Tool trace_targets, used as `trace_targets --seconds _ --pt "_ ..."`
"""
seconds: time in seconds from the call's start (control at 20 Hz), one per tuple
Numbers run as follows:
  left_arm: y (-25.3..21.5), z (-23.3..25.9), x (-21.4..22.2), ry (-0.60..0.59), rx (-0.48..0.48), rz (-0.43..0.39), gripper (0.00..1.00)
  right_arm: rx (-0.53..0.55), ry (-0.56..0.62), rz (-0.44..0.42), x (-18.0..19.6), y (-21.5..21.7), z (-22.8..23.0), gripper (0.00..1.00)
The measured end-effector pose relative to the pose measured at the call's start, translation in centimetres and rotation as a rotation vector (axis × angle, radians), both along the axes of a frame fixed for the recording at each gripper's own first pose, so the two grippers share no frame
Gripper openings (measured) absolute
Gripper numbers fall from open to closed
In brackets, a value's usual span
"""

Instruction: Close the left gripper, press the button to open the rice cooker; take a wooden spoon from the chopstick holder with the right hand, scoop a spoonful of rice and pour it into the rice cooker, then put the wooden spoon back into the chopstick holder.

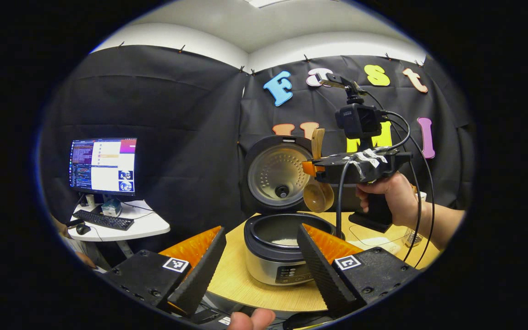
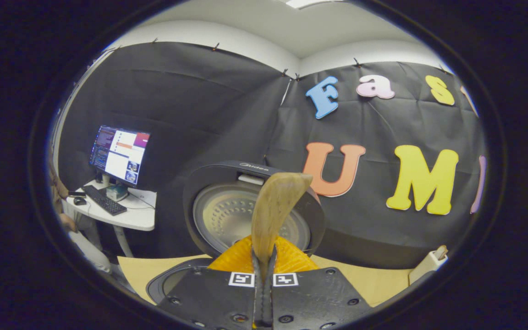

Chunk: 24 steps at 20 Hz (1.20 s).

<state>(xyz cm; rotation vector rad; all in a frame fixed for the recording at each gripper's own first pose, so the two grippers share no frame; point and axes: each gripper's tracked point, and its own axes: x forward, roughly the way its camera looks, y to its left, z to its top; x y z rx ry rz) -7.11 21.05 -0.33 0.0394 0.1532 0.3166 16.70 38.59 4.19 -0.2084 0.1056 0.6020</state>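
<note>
- Left claw (image 1: 255,256): fingers apart, holding nothing, before the cooker (image 1: 275,256).
- Right claw (image 2: 264,268): clamped on the spoon (image 2: 273,206), held above the open cooker on the tabletop (image 1: 232,279).

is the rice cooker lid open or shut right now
Open. The lid stands upright behind the rice cooker, its metal underside facing out, and the pot's rim is uncovered with a little rice showing at the bottom.

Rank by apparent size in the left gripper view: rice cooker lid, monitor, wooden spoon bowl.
1. rice cooker lid
2. monitor, fairly close to the lid and farther off, so real size is unsure
3. wooden spoon bowl, clearly smallest
</note>
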Motion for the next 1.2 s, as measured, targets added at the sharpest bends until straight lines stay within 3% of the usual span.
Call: trace_targets --seconds 0.35,0.6,0.75,0.8,1.2 --pt "-0.2 0.1 -0.1 -0.001 -0.012 0.006 0.99 0.131 0.094 0.004 -0.6 -2.5 0.7 0.00" --pt "-1.2 0.2 0.2 -0.003 -0.013 -0.005 0.99 0.224 0.118 -0.026 -1.7 -7.8 2.2 0.00" --pt "-1.8 0.4 0.3 -0.003 -0.010 -0.007 0.95 0.260 0.104 -0.091 -1.8 -13.1 3.0 0.00" --pt "-2.1 0.5 0.4 -0.004 -0.003 -0.008 0.99 0.271 0.098 -0.115 -1.9 -14.9 3.1 0.00" --pt "-5.7 0.1 1.4 -0.003 0.014 -0.076 0.99 0.299 0.071 -0.358 -2.7 -31.1 2.5 0.00"
